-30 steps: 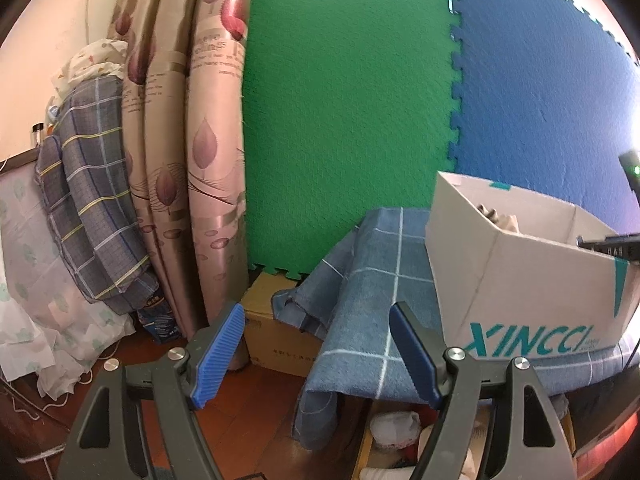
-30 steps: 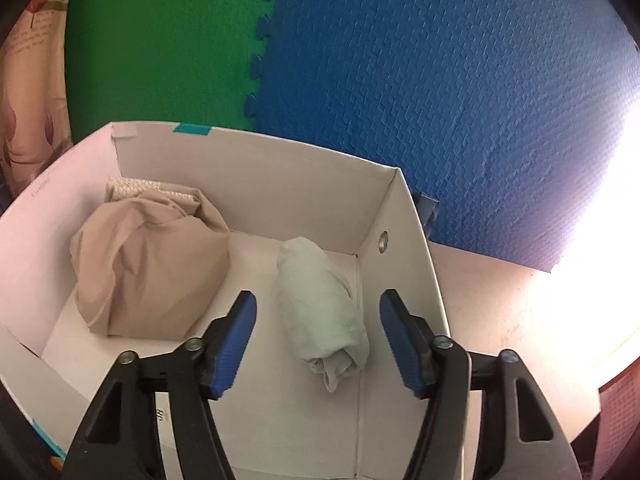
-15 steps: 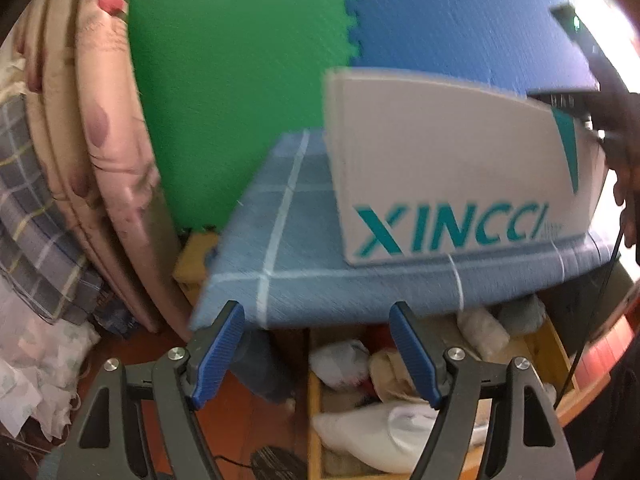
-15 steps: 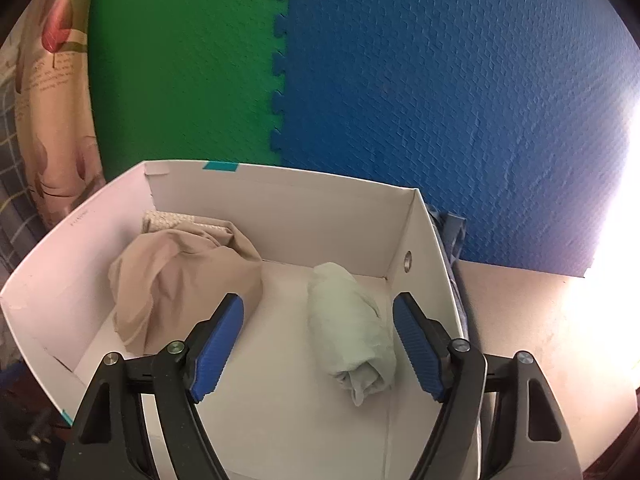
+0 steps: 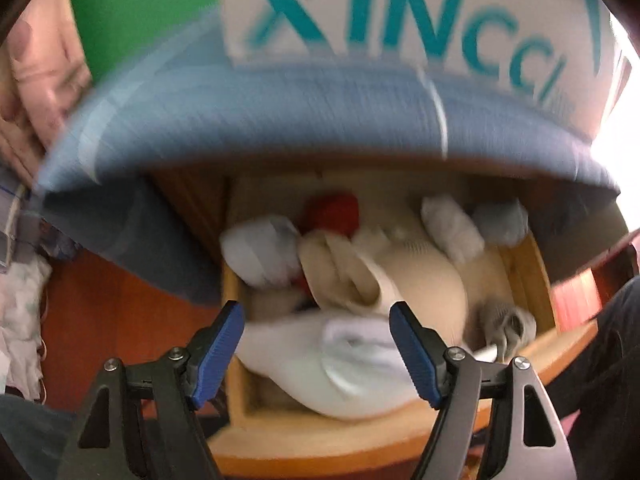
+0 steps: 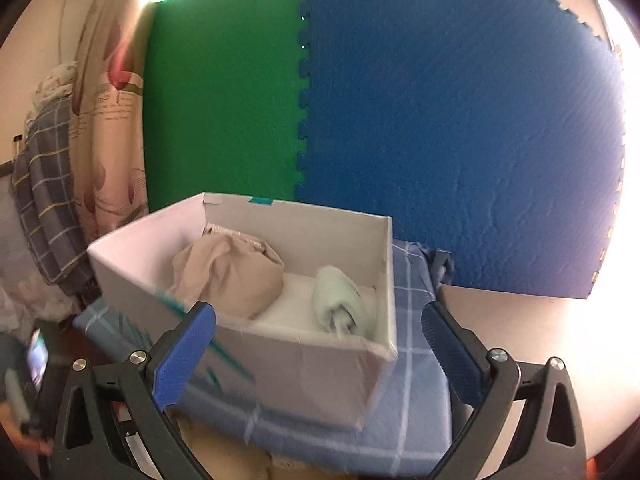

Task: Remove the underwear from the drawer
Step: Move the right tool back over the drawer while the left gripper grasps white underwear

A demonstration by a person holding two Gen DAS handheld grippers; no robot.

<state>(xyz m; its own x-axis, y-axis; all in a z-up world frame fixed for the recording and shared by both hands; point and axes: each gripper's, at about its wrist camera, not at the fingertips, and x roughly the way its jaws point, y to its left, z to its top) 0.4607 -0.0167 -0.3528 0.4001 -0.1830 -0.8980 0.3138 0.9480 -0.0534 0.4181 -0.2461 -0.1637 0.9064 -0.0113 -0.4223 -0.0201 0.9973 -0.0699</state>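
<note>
**Left gripper over the open drawer, right gripper facing the box**

The left gripper point(image 5: 316, 344) points steeply down into the open wooden drawer point(image 5: 528, 280), which sits under the edge of a blue checked cloth point(image 5: 280, 104). Its blue-padded fingers point(image 5: 218, 356) are spread wide and hold nothing; whether they touch the clothing below cannot be told, as the view is blurred. Between the fingers lies a white folded garment point(image 5: 340, 364). At 12 o'clock from it sits a cream bundle of underwear point(image 5: 384, 276), with a white roll point(image 5: 260, 252) at 10 o'clock, a red item point(image 5: 332, 212) beyond that, and two grey-white rolls point(image 5: 452, 228) toward 2 o'clock. A grey rolled piece point(image 5: 508, 320) lies at 3 o'clock near the drawer's right wall.

The right gripper point(image 6: 320, 356) is held roughly level, aimed at the white cardboard box point(image 6: 296, 364) printed with teal letters, which stands on the cloth-covered worktop point(image 6: 416, 400). Its fingers point(image 6: 184, 352) are likewise wide apart and empty, framing the box's near wall without visible contact. Inside the box a beige crumpled garment point(image 6: 228, 276) rests at the left and a pale green rolled garment point(image 6: 340, 300) at the right. Green foam mat point(image 6: 224, 112) and blue foam mat point(image 6: 460, 140) stand behind.
</note>
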